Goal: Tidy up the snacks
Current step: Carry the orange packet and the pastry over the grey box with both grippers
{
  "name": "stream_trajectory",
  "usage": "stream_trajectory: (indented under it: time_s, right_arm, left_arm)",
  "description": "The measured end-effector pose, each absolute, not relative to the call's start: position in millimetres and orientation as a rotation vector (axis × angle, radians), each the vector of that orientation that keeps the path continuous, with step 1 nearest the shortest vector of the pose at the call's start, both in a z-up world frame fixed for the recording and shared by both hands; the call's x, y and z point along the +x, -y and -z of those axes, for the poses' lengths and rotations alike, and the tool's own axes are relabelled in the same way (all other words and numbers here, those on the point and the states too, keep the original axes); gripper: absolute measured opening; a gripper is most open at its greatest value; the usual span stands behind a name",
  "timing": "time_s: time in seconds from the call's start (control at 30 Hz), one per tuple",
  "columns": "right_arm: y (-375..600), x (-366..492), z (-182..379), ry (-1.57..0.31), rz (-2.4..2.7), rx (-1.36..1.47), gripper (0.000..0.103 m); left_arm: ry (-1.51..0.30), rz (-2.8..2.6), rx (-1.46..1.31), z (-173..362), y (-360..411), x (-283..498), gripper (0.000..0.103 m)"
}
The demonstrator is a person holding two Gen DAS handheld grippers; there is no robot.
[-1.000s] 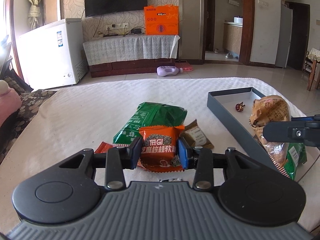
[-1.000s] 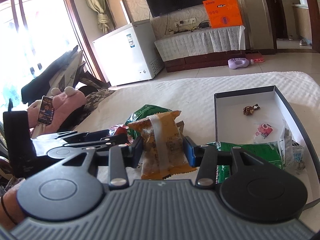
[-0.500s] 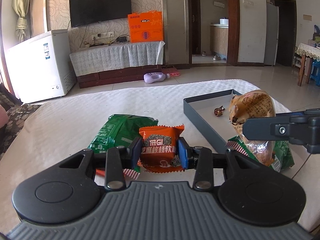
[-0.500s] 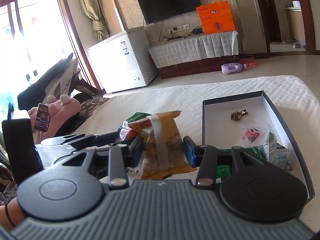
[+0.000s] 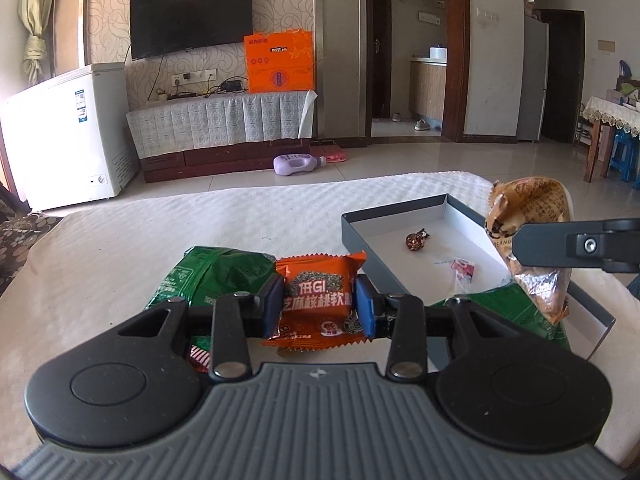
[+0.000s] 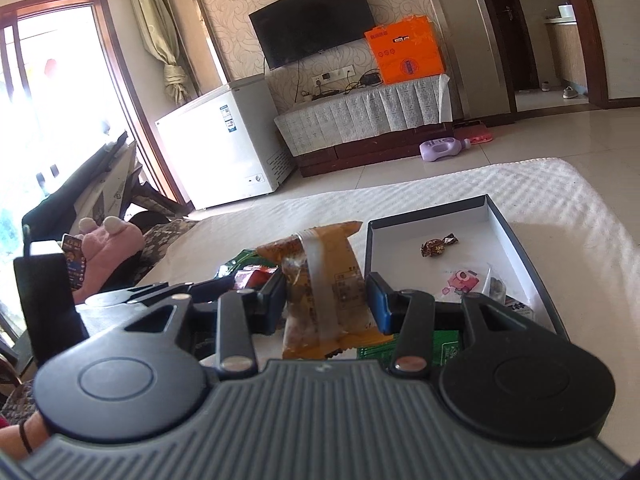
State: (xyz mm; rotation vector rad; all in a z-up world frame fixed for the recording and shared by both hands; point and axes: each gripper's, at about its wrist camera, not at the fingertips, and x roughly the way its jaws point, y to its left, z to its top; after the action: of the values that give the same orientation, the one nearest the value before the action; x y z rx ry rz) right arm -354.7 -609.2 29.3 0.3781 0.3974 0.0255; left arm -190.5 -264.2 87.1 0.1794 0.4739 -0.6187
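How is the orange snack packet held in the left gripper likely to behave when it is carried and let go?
The orange snack packet is probably light and soft: it hangs pinched by its sides in the left gripper. Its glossy wrapper looks crinkly, so it may slip. Flat-sided, it should not roll.

Daylight floods in from the window [image 6: 52, 120], blown out white; beside it the freezer [image 6: 228, 144] glares, edges bowing fisheye-style.
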Motion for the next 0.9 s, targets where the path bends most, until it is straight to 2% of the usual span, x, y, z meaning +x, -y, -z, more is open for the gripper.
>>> stream_trajectory:
  time_s: [0.9]
  right_arm:
    - [644.0,-357.0,-25.4,-0.378,0.053,0.418,0.047]
  left_arm:
    - [-0.425,0.733,0.131,-99.0,319.7,-188.5,0.043]
